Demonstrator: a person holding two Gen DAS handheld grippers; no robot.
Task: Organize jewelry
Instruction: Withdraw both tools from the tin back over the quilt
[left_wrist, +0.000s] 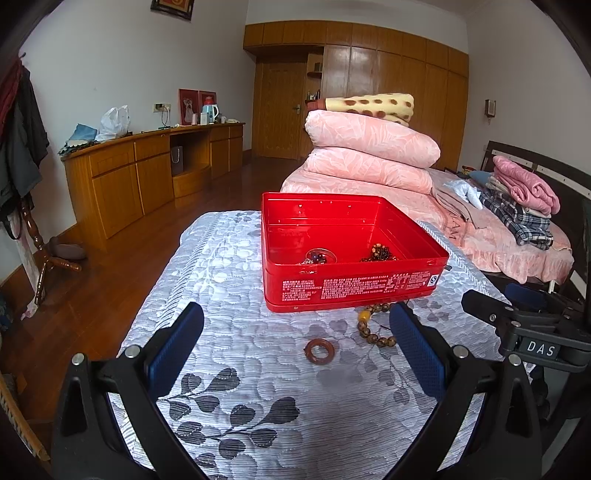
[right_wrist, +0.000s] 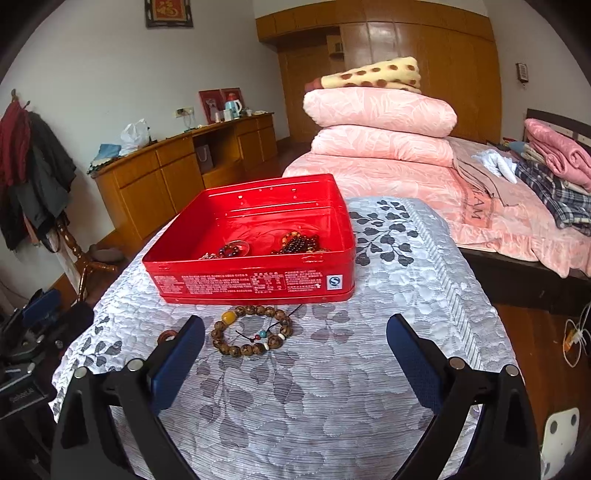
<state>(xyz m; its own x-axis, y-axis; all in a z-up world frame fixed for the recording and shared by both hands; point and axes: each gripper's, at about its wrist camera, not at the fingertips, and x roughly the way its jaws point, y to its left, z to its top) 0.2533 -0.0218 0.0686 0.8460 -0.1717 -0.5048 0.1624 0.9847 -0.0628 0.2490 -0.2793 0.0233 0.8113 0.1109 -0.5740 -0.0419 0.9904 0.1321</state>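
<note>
- Red tin box (left_wrist: 347, 254) stands open, no lid on it, on a table draped in a grey leaf-pattern cloth (left_wrist: 236, 373).
- Inside the box: dark bead jewelry (right_wrist: 301, 242) toward the right, and a small mixed cluster (right_wrist: 229, 251) toward the left. Finer detail too small to tell.
- Wooden bead bracelet (right_wrist: 251, 330) with one amber bead lies flat on the cloth just in front of the box's printed front wall; not touching the wall as far as I can tell.
- Small reddish-brown ring (left_wrist: 319, 350) lies on the cloth to the left of the bracelet, apart from it.
- Left gripper (left_wrist: 297, 339): jaws spread wide, nothing between the blue pads; ring sits on the cloth ahead, between the fingers.
- Right gripper (right_wrist: 295, 341): jaws spread wide, holding nothing; bracelet lies just beside its left finger (right_wrist: 181, 354).
- Bed with stacked pink quilts (left_wrist: 369, 147) behind the table; wooden cabinets (left_wrist: 140, 173) along the wall.
</note>
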